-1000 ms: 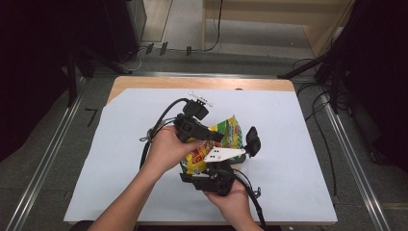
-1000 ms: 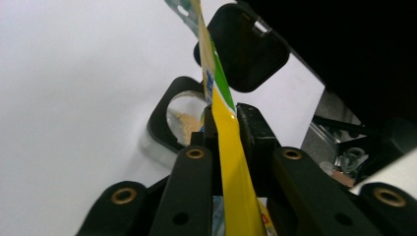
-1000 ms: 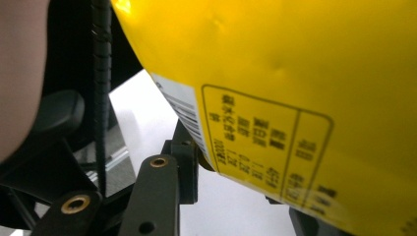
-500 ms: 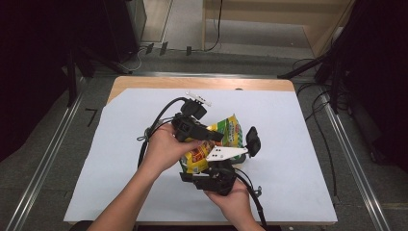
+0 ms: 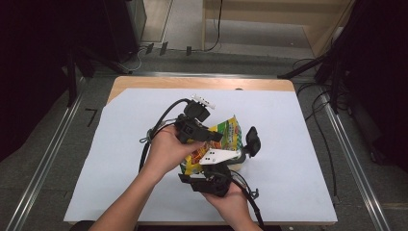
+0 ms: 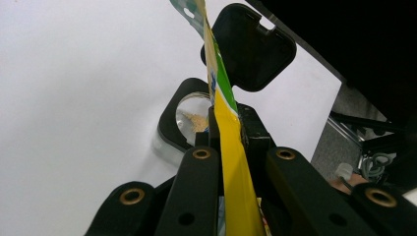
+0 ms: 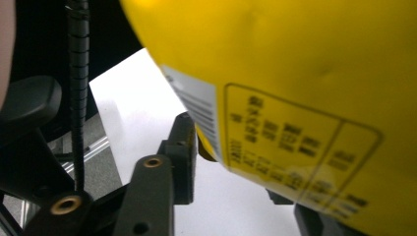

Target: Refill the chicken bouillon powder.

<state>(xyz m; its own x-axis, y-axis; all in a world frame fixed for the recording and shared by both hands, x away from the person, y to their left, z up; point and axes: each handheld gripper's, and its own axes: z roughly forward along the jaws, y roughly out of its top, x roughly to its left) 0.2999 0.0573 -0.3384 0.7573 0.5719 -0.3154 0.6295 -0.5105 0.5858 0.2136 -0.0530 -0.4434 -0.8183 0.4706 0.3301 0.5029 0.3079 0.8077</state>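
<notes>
A yellow and green snack bag is held up over the white table cover between both grippers. My left gripper is shut on the bag's upper edge; in the left gripper view the thin bag stands edge-on between the closed jaws of that gripper. My right gripper holds the bag from below, and the printed yellow bag sits between the jaws of the right gripper. Just beyond stands a clear jar with a black rim, its black flip lid open, with beige crumbs inside.
The jar and its raised lid stand right of the hands. A white sheet covers the wooden table. Cables trail from both grippers. Metal rails run along the table's sides, with dark equipment beyond.
</notes>
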